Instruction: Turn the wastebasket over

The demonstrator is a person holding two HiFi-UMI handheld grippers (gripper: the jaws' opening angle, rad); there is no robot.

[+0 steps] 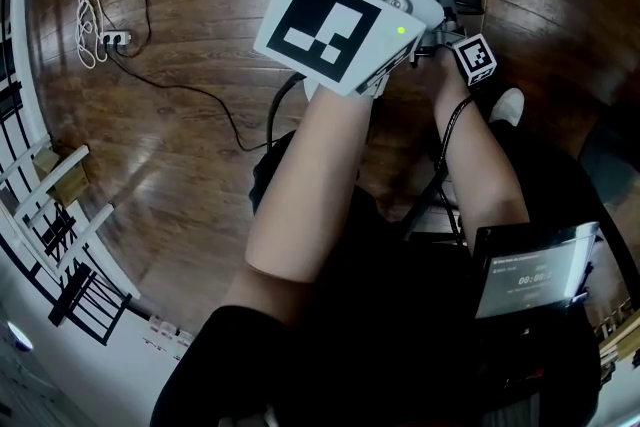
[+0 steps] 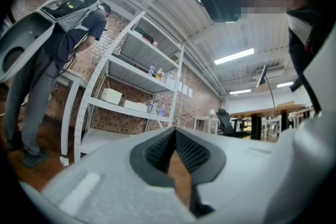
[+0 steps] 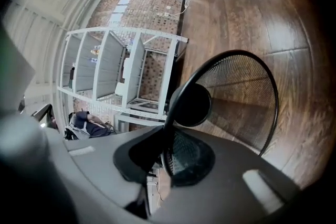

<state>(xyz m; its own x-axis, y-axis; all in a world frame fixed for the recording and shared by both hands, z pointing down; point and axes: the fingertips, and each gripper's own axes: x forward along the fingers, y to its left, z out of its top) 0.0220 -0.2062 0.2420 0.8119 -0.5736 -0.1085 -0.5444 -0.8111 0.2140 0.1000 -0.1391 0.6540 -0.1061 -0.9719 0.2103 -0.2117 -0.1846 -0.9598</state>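
Right gripper view gives me the grip: my right claw point(image 3: 164, 147) is closed nearly all the way on the thin black rim point(image 3: 185, 86) of the wire-mesh wastebasket point(image 3: 239, 94), and the rim runs straight in between the two pads. I am looking into the open mouth. The solid round bottom point(image 3: 191, 106) faces away from me, so the long axis runs away from the claw, roughly along the line it points. The wooden floor point(image 3: 294, 23) shows through the mesh, but I cannot tell whether the wastebasket rests on it. A white rack point(image 3: 105, 68) sits sideways in this tilted picture. Left gripper view shows my left claw point(image 2: 175, 134) closed, its tips meeting with nothing between the pads. It looks across the room at the same kind of rack point(image 2: 131, 92) by a brick wall point(image 2: 121, 123), and a person with a backpack point(image 2: 58, 55) stands at the left. Head view looks down on both forearms over the floor, the left claw's large marker cube point(image 1: 335, 25) beside the right claw's smaller one point(image 1: 476, 58). The jaws are covered here and I cannot pick out the wastebasket for sure. Only this view shows the cable point(image 1: 190, 90) and power strip point(image 1: 115, 39).
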